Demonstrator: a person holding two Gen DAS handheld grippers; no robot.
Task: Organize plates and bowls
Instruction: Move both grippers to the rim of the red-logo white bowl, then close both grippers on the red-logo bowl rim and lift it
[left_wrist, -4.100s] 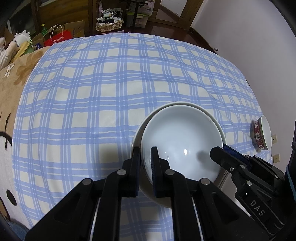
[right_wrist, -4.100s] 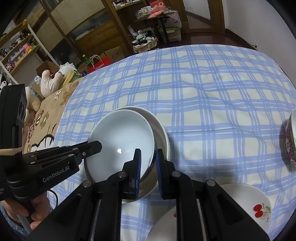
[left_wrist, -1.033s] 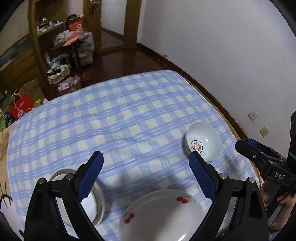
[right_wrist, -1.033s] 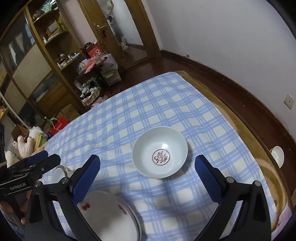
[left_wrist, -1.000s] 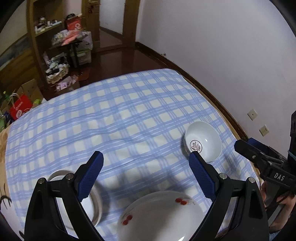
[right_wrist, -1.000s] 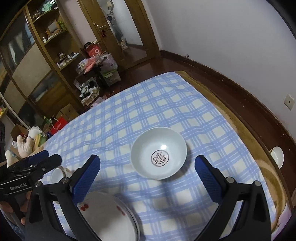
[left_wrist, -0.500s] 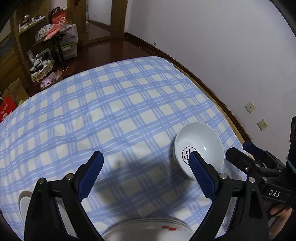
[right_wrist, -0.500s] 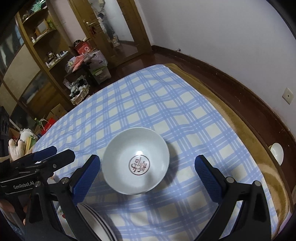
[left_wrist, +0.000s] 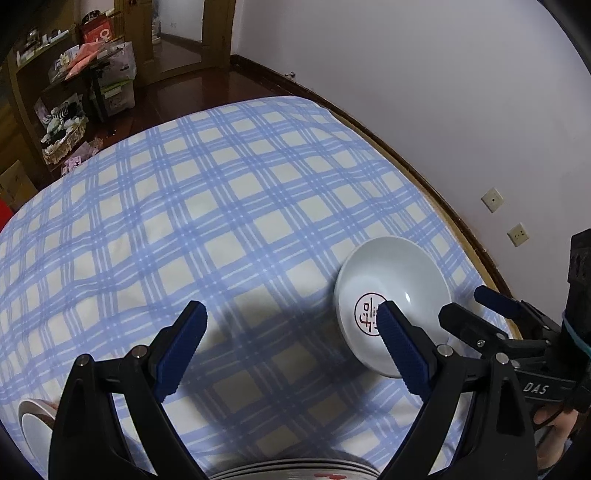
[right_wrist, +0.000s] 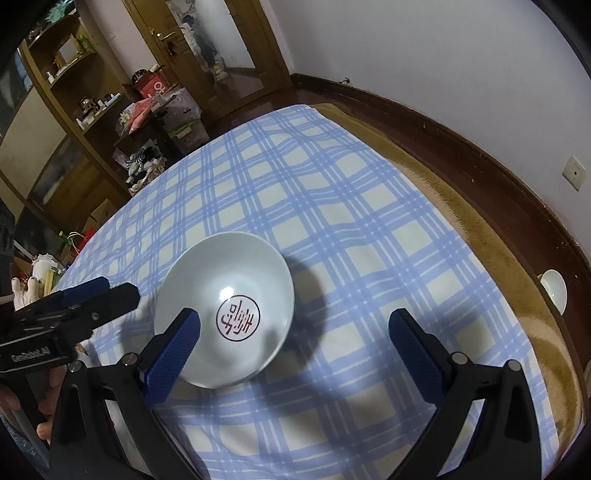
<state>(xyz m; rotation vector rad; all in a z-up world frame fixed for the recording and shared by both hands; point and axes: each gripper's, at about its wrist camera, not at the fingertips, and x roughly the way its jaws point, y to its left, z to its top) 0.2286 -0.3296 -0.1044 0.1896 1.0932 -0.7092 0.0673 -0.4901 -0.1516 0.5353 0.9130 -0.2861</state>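
A white bowl (right_wrist: 229, 291) with a red round mark inside sits on the blue checked cloth (right_wrist: 332, 206); it also shows in the left wrist view (left_wrist: 399, 273). My right gripper (right_wrist: 295, 350) is open and empty, its left finger over the bowl's near rim. My left gripper (left_wrist: 291, 343) is open and empty, its right finger in front of the bowl's left part. A white plate (left_wrist: 295, 474) with red marks peeks in at the bottom edge. A stack of white bowls (left_wrist: 33, 424) lies at the lower left.
The cloth's right edge drops to a brown blanket (right_wrist: 480, 206) and a wooden frame by the white wall (left_wrist: 406, 74). A small white dish (right_wrist: 554, 291) lies beside the frame. Shelves and boxes (right_wrist: 110, 110) stand behind.
Both grippers, shut on the white bowl stack earlier, let go and opened. They moved right and came closer to the marked bowl, which now looks larger.
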